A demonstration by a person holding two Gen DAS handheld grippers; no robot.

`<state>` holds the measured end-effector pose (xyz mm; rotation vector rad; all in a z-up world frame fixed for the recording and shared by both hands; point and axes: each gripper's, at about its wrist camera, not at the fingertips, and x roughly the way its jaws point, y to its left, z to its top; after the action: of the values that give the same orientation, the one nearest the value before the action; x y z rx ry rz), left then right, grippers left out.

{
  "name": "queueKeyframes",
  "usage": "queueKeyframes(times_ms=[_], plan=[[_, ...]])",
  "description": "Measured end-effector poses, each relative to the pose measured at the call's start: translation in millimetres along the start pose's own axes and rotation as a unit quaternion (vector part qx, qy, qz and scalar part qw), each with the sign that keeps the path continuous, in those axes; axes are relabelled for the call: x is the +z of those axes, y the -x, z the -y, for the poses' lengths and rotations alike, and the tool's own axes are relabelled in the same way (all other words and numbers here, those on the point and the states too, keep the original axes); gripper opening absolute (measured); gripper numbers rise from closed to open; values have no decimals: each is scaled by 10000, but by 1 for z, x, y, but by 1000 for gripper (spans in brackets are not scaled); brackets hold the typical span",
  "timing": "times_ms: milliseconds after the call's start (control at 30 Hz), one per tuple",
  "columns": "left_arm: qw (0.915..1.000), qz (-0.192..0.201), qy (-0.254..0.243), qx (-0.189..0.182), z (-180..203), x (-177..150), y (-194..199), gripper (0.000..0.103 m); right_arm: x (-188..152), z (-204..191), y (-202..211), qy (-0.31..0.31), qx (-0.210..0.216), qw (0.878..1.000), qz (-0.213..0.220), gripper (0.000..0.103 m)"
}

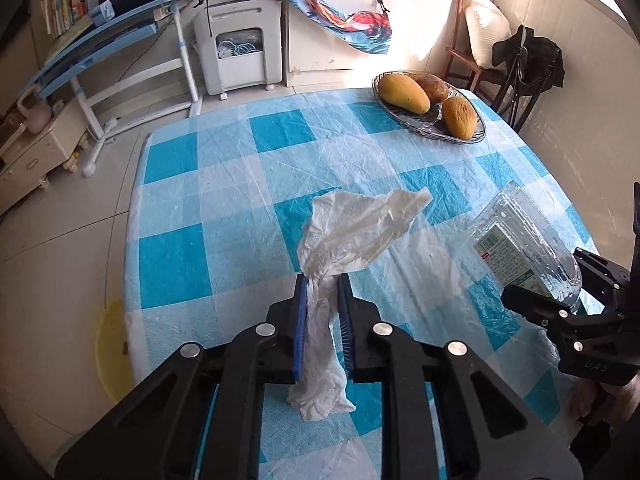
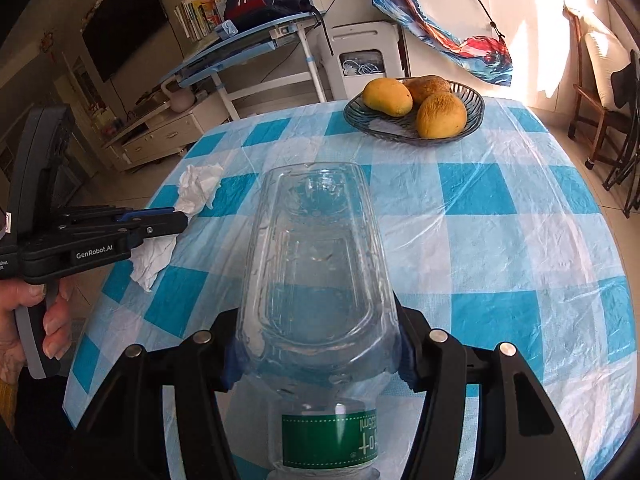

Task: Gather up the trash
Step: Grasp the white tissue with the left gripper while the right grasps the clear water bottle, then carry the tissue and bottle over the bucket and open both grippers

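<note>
Now my left gripper (image 1: 323, 280) tilts down at lower centre, pinching the crumpled tissue (image 1: 352, 232) above the checked tablecloth (image 1: 224, 184); my right gripper (image 2: 316, 356), angled down likewise, clamps the clear plastic bottle (image 2: 316, 272); a hand (image 2: 36, 320) grips the handle at lower left.

Counted: one crumpled tissue (image 1: 352, 232), one clear plastic bottle (image 2: 316, 280), three mangoes (image 2: 416, 104), one fruit bowl (image 2: 472, 118).

Fruit bowl (image 2: 414, 120) blocks far edge (tablecloth (image 2: 500, 240) before it bare).
</note>
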<state>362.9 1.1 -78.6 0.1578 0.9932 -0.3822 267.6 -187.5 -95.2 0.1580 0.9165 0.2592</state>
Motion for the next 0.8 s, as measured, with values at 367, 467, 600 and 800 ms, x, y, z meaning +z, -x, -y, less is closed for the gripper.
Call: queueKeyframes(times_ms=[367, 467, 600, 800], plan=[[9988, 401, 271, 80, -23, -3, 35, 15, 0, -3, -5, 197, -389, 9990, -62, 58], [9980, 516, 357, 78, -27, -4, 42, 15, -1, -3, -5, 175, -442, 9989, -50, 58], [9962, 678, 543, 84, -37, -3, 54, 15, -1, -3, -5, 150, -469, 9988, -41, 58], [9907, 919, 986, 200, -62, -4, 71, 15, -4, -7, 0, -21, -219, 9997, 60, 58]])
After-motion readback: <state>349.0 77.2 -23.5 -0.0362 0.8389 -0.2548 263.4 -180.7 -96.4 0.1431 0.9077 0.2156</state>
